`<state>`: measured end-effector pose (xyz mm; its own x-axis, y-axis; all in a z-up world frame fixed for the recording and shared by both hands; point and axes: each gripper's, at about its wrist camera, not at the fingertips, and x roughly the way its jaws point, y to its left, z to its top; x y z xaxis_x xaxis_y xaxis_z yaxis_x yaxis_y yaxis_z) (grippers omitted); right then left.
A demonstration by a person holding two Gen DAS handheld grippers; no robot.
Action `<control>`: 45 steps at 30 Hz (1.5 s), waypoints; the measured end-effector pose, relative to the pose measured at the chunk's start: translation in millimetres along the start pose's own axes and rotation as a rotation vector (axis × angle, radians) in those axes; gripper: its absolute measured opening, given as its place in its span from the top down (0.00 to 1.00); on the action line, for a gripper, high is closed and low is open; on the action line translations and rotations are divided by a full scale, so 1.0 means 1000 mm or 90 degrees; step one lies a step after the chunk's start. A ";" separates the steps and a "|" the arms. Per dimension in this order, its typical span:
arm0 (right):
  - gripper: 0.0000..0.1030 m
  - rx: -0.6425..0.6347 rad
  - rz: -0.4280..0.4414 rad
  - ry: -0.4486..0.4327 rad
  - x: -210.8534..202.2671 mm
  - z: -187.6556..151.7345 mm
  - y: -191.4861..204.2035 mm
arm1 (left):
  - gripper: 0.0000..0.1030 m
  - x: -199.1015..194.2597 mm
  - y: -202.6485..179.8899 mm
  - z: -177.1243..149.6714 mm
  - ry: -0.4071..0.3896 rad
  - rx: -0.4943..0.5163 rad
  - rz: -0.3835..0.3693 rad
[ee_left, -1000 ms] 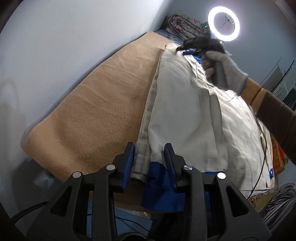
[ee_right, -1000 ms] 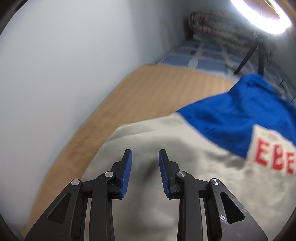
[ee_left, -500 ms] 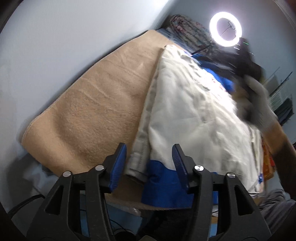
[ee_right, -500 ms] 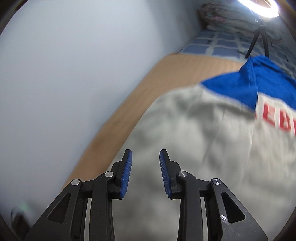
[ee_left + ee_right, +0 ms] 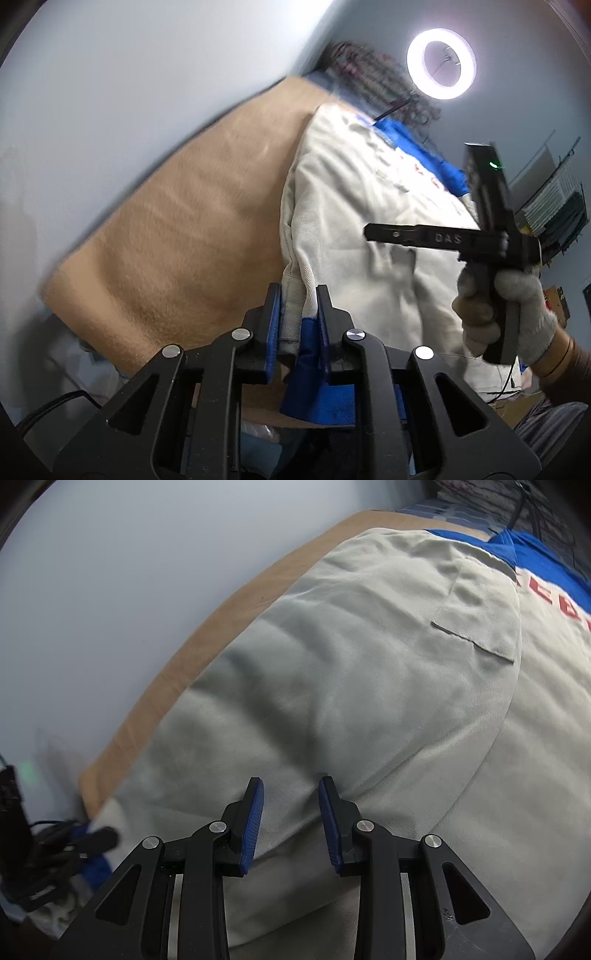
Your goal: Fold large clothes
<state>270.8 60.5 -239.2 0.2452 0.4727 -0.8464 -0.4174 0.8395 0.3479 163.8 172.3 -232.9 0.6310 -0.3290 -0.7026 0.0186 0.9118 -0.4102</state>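
your left tool (image 5: 298,317) has just closed its jaws on the hem of the jacket (image 5: 354,221), pads now pressing the grey-and-blue edge at the near end. the jacket lies along the tan blanket (image 5: 177,236) on the bed, sleeve already folded over. your right tool (image 5: 291,812) has swept back from the collar end to mid-body and hangs partly open over the grey cloth, gripping nothing. with the hem pinned, you look set for the next fold.

Ring light (image 5: 441,69) glare, motion blur, fisheye edges dark
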 end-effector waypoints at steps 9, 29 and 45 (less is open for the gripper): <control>0.41 0.076 0.038 -0.061 -0.041 0.082 -0.002 | 0.87 -0.010 -0.033 0.003 -0.026 0.078 0.012; 0.93 -0.008 -0.225 0.043 0.040 0.112 0.032 | 0.91 -0.013 -0.091 0.000 -0.035 0.200 0.013; 0.97 0.237 0.019 -0.144 -0.090 0.050 -0.101 | 0.85 -0.033 -0.156 -0.017 -0.006 0.264 -0.083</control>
<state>334.4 -53.7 -178.4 0.4401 0.5098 -0.7392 -0.0936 0.8448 0.5268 126.4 36.8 -155.5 0.6097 -0.4474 -0.6543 0.4071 0.8850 -0.2258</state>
